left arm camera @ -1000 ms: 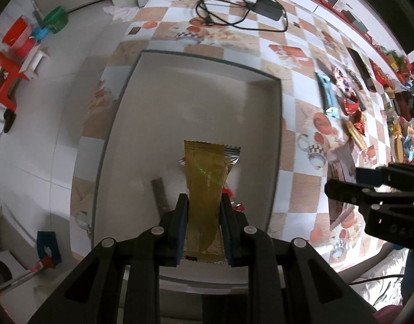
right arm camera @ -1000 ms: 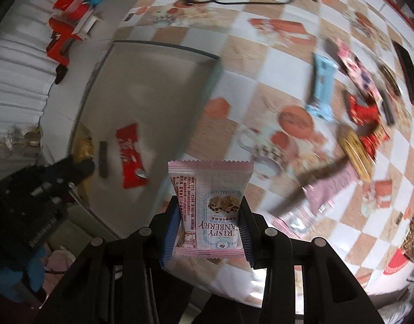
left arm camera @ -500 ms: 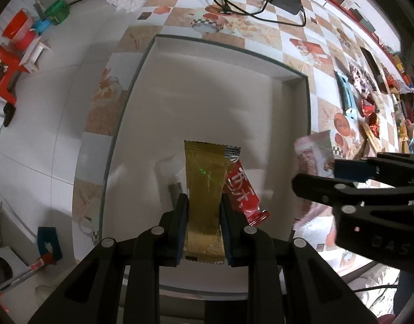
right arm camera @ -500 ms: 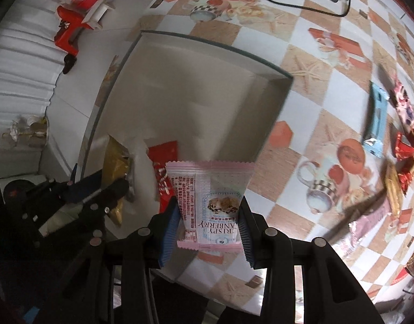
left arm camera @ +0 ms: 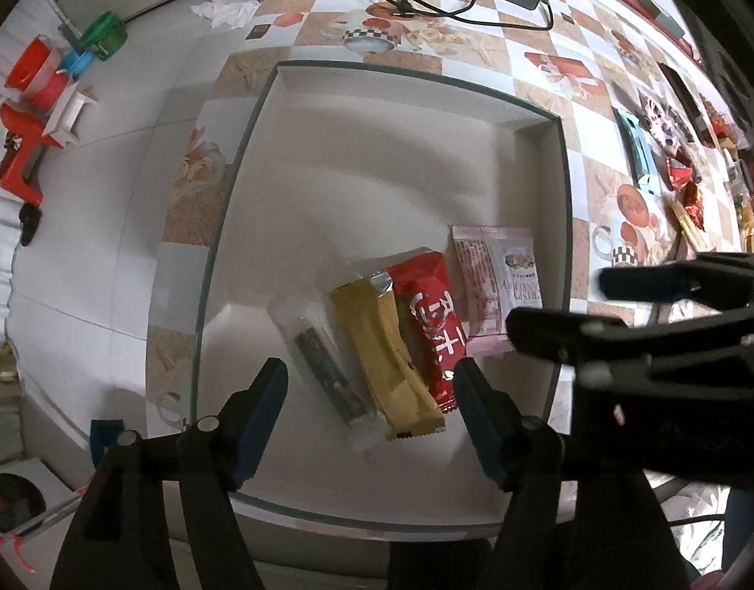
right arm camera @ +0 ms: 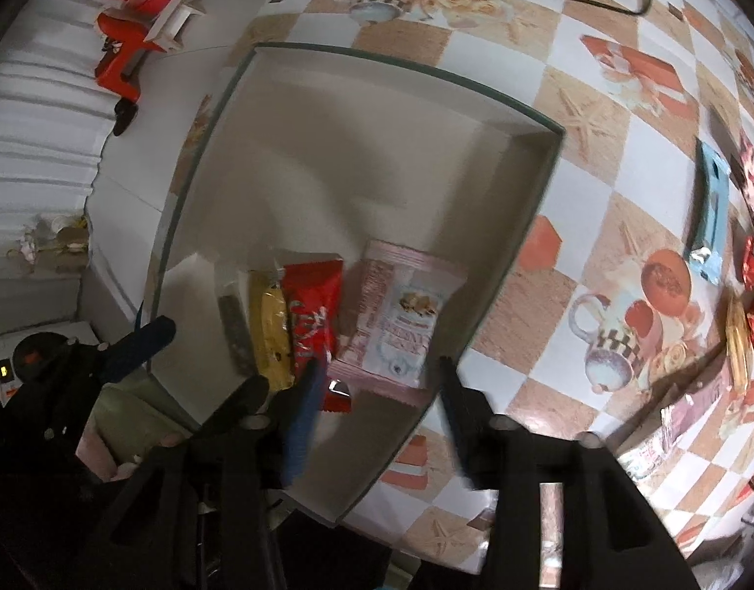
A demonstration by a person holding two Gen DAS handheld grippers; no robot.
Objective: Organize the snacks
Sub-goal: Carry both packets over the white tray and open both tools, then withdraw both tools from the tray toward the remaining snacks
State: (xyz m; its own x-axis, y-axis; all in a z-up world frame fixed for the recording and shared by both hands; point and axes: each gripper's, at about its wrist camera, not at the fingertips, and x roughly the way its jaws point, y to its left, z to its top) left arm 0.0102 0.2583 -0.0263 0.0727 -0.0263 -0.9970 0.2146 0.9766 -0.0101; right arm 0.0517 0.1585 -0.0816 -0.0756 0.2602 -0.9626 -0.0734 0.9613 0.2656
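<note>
1. Left wrist view: checkered tablecloth (left arm camera: 475, 56) is seen under a white box (left arm camera: 377, 157), w/ more loose snacks spread along the cloth's right edge.
2. Four snacks are laid side by side in the box's near part: clear-wrapped dark bar (left arm camera: 327, 373), gold packet (left arm camera: 386, 354), red packet (left arm camera: 433, 319), pink cranberry packet (left arm camera: 495, 285).
3. Left gripper (left arm camera: 369, 378) is spread wide above the gold packet, nothing pinched.
4. Right gripper (right arm camera: 379, 393) is likewise spread, empty, over the pink packet's near end.
</note>
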